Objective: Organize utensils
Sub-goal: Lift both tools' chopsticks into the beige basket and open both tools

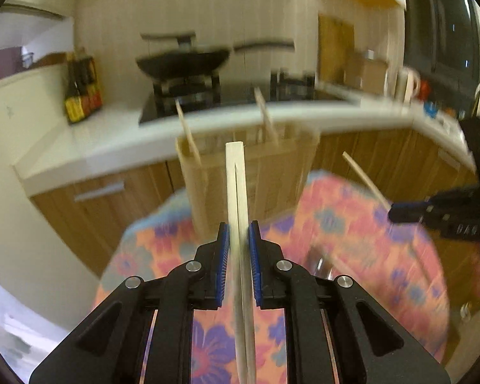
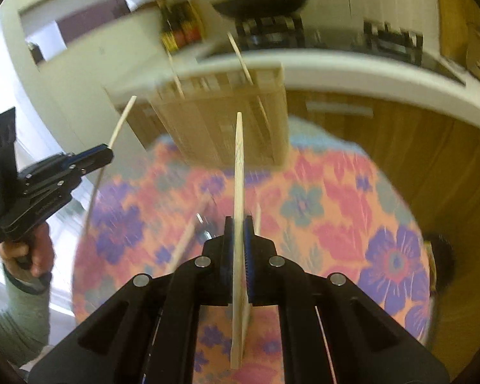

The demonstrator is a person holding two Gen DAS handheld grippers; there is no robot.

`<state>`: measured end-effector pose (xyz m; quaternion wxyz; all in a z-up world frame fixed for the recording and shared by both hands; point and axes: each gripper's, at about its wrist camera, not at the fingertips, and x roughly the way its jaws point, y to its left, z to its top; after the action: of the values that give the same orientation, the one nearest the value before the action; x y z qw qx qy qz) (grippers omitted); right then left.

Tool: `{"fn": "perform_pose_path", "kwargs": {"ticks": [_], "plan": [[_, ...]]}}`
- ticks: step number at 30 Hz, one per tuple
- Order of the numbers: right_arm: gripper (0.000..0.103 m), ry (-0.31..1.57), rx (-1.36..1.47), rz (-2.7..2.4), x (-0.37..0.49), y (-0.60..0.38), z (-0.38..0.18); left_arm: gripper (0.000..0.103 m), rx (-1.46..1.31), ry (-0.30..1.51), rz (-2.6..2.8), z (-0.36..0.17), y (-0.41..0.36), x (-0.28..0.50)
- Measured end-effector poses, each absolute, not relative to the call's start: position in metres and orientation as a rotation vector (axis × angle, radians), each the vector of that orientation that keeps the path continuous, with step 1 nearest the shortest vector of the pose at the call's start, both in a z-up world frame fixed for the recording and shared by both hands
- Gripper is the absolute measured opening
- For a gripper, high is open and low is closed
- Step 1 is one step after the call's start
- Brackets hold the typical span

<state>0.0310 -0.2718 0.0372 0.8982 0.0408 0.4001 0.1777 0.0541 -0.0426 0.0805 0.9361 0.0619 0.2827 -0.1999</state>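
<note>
My left gripper (image 1: pixel 239 227) is shut on a pale pair of chopsticks (image 1: pixel 236 185) that points up and forward above the floral tablecloth (image 1: pixel 352 240). My right gripper (image 2: pixel 239 220) is shut on a pale flat wooden utensil (image 2: pixel 239 172), held upright. Each gripper shows in the other's view: the right one (image 1: pixel 396 212) with its stick (image 1: pixel 364 177), the left one (image 2: pixel 107 155) with its stick (image 2: pixel 120 124). A wooden utensil holder (image 1: pixel 249 172) stands at the table's far edge with sticks poking out; it also shows in the right wrist view (image 2: pixel 227 121).
More loose utensils lie blurred on the cloth (image 2: pixel 188 240). Behind the table runs a white counter (image 1: pixel 96 147) with wooden cabinets, a stove with a black wok (image 1: pixel 182 60) and sauce bottles (image 1: pixel 80 92). Both views are motion blurred.
</note>
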Motion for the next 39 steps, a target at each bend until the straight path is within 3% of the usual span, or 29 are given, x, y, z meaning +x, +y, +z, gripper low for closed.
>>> {"fn": "perform_pose_path", "kwargs": {"ticks": [8, 19, 26, 38, 39], "plan": [[0.004, 0.61, 0.118, 0.431, 0.053, -0.267, 0.099, 0.011, -0.029, 0.372, -0.402, 0.146, -0.03, 0.074], [0.004, 0.324, 0.098, 0.33, 0.116, -0.257, 0.151, 0.011, -0.142, 0.197, -0.464, 0.179, -0.061, 0.123], [0.004, 0.277, 0.127, 0.271, 0.168, -0.261, 0.127, 0.011, -0.08, 0.036, -0.368, 0.16, -0.105, 0.145], [0.004, 0.257, 0.104, 0.23, 0.192, -0.26, 0.084, 0.012, -0.123, 0.12, -0.376, 0.111, -0.105, 0.178], [0.005, 0.26, 0.12, 0.233, 0.189, -0.263, 0.081, 0.017, -0.118, 0.125, -0.377, 0.11, -0.104, 0.177]]}}
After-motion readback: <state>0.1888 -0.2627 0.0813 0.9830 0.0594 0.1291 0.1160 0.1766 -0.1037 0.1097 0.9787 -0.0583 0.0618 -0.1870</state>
